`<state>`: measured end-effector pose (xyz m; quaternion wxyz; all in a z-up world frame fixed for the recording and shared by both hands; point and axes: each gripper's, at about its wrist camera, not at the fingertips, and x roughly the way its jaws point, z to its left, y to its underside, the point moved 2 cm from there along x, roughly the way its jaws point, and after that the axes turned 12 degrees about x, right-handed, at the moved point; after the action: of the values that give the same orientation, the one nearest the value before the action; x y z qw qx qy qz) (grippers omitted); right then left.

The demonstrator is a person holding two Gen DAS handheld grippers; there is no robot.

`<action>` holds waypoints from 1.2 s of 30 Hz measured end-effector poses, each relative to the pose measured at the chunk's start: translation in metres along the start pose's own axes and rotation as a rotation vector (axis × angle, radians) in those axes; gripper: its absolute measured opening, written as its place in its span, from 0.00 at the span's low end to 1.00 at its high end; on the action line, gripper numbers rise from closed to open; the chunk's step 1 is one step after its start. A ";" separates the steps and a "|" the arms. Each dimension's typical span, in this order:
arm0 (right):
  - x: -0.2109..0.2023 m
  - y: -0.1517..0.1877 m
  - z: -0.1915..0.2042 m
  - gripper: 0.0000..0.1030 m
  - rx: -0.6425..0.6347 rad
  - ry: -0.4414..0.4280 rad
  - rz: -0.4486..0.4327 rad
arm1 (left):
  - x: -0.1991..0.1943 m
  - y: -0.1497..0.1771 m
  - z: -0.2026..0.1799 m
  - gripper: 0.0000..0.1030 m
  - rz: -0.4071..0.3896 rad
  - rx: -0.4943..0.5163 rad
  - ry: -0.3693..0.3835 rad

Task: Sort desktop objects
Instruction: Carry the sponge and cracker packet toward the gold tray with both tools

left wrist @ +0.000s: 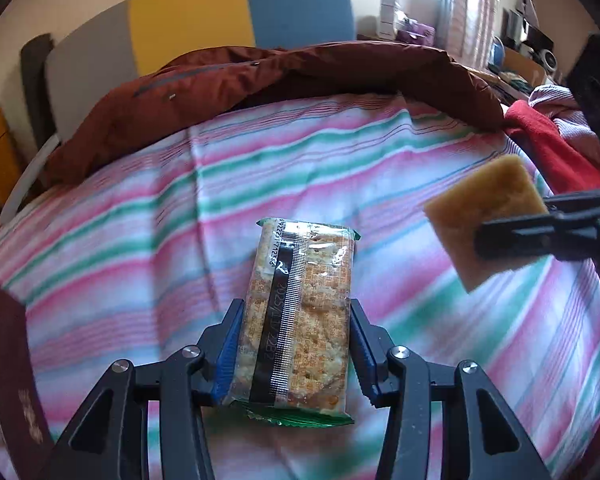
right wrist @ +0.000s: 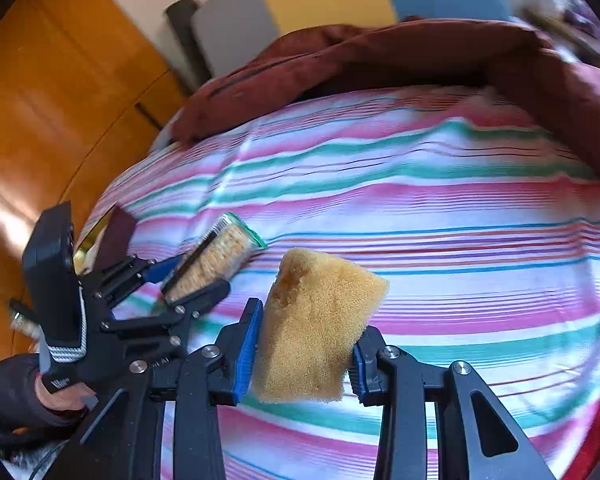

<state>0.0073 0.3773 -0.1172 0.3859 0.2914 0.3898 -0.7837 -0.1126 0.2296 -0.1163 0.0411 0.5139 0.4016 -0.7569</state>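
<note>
**Both claws loaded, nothing set down yet**

The left claw (left wrist: 296, 344) is clamped on a clear-wrapped pack of crackers with green crimped ends (left wrist: 300, 320), its blue pads pressed against the pack's long sides. The pack points away from the person, held over the bed's pink, green and white striped sheet (left wrist: 180, 208); whether it is clear of the cloth or resting on it I cannot tell. Off to the right, the right claw (right wrist: 306, 344) grips a yellow-tan rectangular sponge (right wrist: 316, 328) across its lower half, and the sponge is held in the air, tilted, near the crackers but not touching them.

This looks like the carrying step of the sort: each item picked up, neither placed. A dark maroon box-like edge (left wrist: 8, 360) shows at the far left, possibly a container, though that is unclear. Next, I judge, each claw must travel to its drop spot and spread only once the item is low; the soft sponge may spring as it is released.
</note>
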 end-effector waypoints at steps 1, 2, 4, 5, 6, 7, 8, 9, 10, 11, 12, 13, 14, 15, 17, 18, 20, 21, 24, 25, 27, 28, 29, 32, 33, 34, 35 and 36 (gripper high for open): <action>0.003 0.002 0.004 0.38 -0.012 -0.012 0.013 | -0.006 0.007 -0.001 0.48 -0.005 -0.004 -0.009; 0.005 0.005 0.008 0.38 -0.023 -0.026 0.029 | -0.006 0.009 -0.003 0.48 -0.004 -0.007 -0.015; 0.009 0.009 0.014 0.38 -0.038 -0.045 0.052 | -0.014 0.021 -0.001 0.48 -0.010 -0.032 -0.013; 0.011 0.012 0.017 0.38 -0.043 -0.060 0.064 | -0.018 0.027 -0.001 0.48 -0.013 -0.040 -0.018; 0.015 0.013 0.021 0.38 -0.048 -0.071 0.073 | -0.020 0.030 0.001 0.48 -0.015 -0.051 -0.022; 0.017 0.015 0.026 0.38 -0.057 -0.083 0.082 | -0.024 0.036 0.003 0.48 -0.017 -0.067 -0.021; 0.020 0.017 0.031 0.38 -0.067 -0.088 0.091 | -0.025 0.039 0.004 0.48 -0.018 -0.075 -0.020; 0.021 0.019 0.034 0.38 -0.071 -0.088 0.101 | -0.028 0.043 0.005 0.48 -0.018 -0.080 -0.021; 0.025 0.022 0.037 0.38 -0.079 -0.087 0.117 | -0.030 0.046 0.007 0.48 -0.018 -0.086 -0.019; 0.027 0.024 0.040 0.38 -0.088 -0.083 0.127 | -0.032 0.050 0.009 0.48 -0.017 -0.094 -0.018; 0.031 0.027 0.042 0.38 -0.095 -0.079 0.139 | -0.034 0.052 0.010 0.48 -0.017 -0.098 -0.018; 0.034 0.030 0.045 0.38 -0.104 -0.074 0.152 | -0.035 0.054 0.011 0.48 -0.017 -0.101 -0.018; 0.040 0.032 0.048 0.38 -0.115 -0.067 0.165 | -0.036 0.056 0.013 0.48 -0.017 -0.106 -0.015; 0.045 0.034 0.050 0.38 -0.120 -0.062 0.173 | -0.037 0.057 0.014 0.48 -0.018 -0.110 -0.013; 0.049 0.036 0.053 0.38 -0.121 -0.066 0.181 | -0.039 0.059 0.015 0.48 -0.021 -0.114 -0.012; 0.050 0.037 0.055 0.38 -0.127 -0.062 0.182 | -0.039 0.060 0.015 0.48 -0.023 -0.115 -0.013; 0.053 0.040 0.057 0.38 -0.134 -0.051 0.191 | -0.041 0.062 0.016 0.48 -0.027 -0.122 -0.010; 0.053 0.040 0.057 0.38 -0.132 -0.051 0.191 | -0.042 0.063 0.016 0.48 -0.028 -0.121 -0.008; 0.052 0.040 0.058 0.36 -0.109 -0.058 0.185 | -0.042 0.065 0.016 0.48 -0.034 -0.114 -0.003; 0.052 0.041 0.057 0.36 -0.104 -0.053 0.185 | -0.042 0.065 0.016 0.48 -0.035 -0.115 0.000; 0.049 0.040 0.056 0.36 -0.088 -0.051 0.182 | -0.043 0.066 0.017 0.48 -0.034 -0.119 0.004; 0.049 0.041 0.056 0.36 -0.077 -0.052 0.181 | -0.043 0.066 0.017 0.48 -0.033 -0.120 0.007; 0.048 0.041 0.057 0.36 -0.072 -0.052 0.181 | -0.044 0.066 0.016 0.48 -0.033 -0.118 0.009; 0.050 0.044 0.061 0.36 -0.063 -0.030 0.184 | -0.048 0.068 0.016 0.48 -0.035 -0.118 0.010; 0.049 0.045 0.062 0.36 -0.056 -0.023 0.183 | -0.049 0.068 0.016 0.48 -0.036 -0.117 0.011; 0.049 0.045 0.062 0.36 -0.050 -0.011 0.181 | -0.051 0.069 0.016 0.48 -0.039 -0.116 0.011; 0.047 0.045 0.063 0.36 -0.048 0.004 0.179 | -0.053 0.070 0.016 0.48 -0.042 -0.117 0.012; 0.045 0.045 0.064 0.36 -0.048 0.016 0.176 | -0.055 0.070 0.016 0.48 -0.045 -0.119 0.013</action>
<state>0.0105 0.2886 -0.1353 0.4570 0.3217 0.3844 -0.7348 -0.0654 0.1522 -0.1089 0.0519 0.5063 0.4575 -0.7292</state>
